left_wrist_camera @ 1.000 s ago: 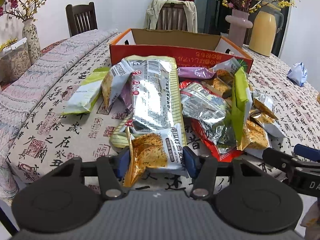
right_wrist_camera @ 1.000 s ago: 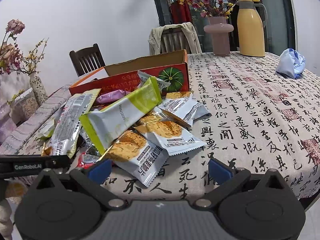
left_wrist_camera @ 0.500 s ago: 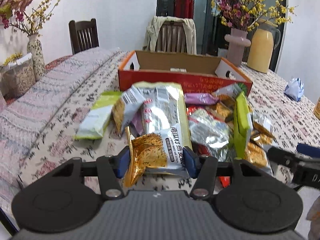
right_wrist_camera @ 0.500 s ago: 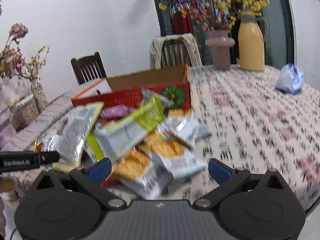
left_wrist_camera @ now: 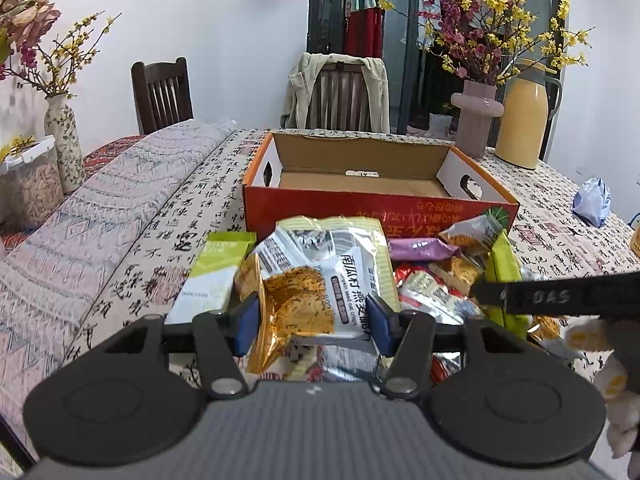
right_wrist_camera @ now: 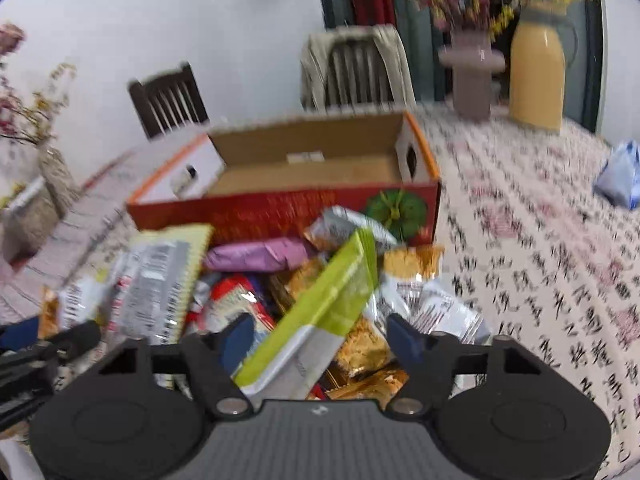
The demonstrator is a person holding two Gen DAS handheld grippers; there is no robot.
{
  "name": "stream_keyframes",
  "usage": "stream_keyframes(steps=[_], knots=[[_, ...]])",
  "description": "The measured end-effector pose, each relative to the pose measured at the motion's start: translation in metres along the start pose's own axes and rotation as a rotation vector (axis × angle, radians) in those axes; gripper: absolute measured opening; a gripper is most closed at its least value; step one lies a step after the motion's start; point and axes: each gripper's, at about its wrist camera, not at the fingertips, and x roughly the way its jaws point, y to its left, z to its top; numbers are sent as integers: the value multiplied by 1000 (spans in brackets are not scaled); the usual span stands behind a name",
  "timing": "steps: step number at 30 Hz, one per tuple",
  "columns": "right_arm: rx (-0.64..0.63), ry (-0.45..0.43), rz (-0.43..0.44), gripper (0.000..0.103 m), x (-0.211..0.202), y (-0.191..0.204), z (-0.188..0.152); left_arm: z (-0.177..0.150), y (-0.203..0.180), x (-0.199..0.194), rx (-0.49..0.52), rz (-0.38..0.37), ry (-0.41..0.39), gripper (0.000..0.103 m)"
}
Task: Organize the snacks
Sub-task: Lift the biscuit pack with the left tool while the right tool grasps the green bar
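glossy foil packets (left_wrist_camera: 316, 300), matt cardboard box (left_wrist_camera: 360, 160)

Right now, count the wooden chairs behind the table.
2: a bare dark wooden chair at far left, and a dark wooden chair draped with a beige jacket behind the orange cardboard box. Others may be hidden.

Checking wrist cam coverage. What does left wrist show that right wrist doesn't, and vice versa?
Left wrist only: left gripper shut on an oat crisp packet, with print sharp enough to read.

Right wrist only: right gripper open around a green-and-white packet, not yet pinched; pumpkin print on the box front. View is blurred.

Both: empty cardboard box, purple packet, yellow thermos.
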Motion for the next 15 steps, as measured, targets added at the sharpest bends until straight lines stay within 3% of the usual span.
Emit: stream_keyframes(steps=[2, 8, 10, 15], knots=[[29, 36, 6, 50, 8, -3, -3, 3, 3, 3, 0, -9, -3, 56], [73, 40, 19, 31, 12, -4, -2, 10, 7, 11, 3, -37, -10, 56], [92, 37, 20, 25, 12, -7, -1, 11, 8, 12, 1, -45, -12, 56], [133, 24, 30, 21, 9, -16, -2, 14, 9, 13, -2, -54, -20, 56]])
